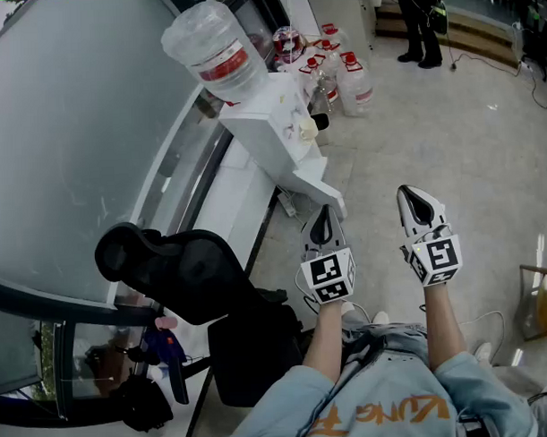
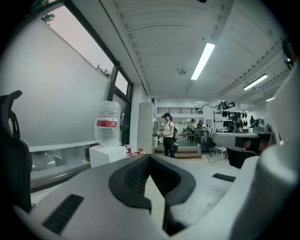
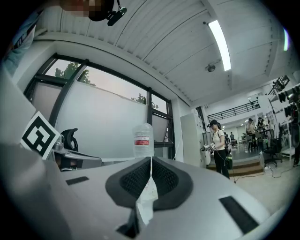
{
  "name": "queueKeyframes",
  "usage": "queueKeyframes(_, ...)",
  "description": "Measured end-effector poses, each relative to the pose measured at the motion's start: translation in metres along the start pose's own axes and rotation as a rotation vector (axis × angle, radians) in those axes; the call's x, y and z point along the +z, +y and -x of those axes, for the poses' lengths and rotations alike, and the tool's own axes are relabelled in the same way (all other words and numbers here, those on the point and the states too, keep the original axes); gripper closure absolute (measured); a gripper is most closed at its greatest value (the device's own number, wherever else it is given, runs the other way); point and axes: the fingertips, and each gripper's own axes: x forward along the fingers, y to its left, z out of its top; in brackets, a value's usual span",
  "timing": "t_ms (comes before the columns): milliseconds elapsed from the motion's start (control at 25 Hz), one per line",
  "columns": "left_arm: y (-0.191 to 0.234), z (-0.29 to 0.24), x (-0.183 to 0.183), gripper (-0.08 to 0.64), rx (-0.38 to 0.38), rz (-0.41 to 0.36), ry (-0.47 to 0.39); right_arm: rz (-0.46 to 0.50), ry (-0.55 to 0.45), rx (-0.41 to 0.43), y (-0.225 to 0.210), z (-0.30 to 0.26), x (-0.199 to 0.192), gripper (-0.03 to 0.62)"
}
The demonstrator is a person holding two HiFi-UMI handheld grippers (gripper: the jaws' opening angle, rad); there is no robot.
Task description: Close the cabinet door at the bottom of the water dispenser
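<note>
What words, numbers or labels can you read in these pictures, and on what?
No text reads clearly.
Bottle label: red band, print too blurred.
Shirt: orange letters, upside down and cut off, unreadable.
Left cube, right cube: square markers, no words.

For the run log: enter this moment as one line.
left tongs: shut, empty | right tongs: shut, empty | water dispenser: ahead, untouched | cabinet door: state unclear
</note>
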Motion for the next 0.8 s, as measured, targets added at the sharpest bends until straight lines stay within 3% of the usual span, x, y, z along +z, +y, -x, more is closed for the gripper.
queueKeyframes(800,-0.005,-0.025,0.038,0.549,0.001,0.002,-0.052,-0.006,-0.077,-0.015,-0.042,0.004,0.032,0.561)
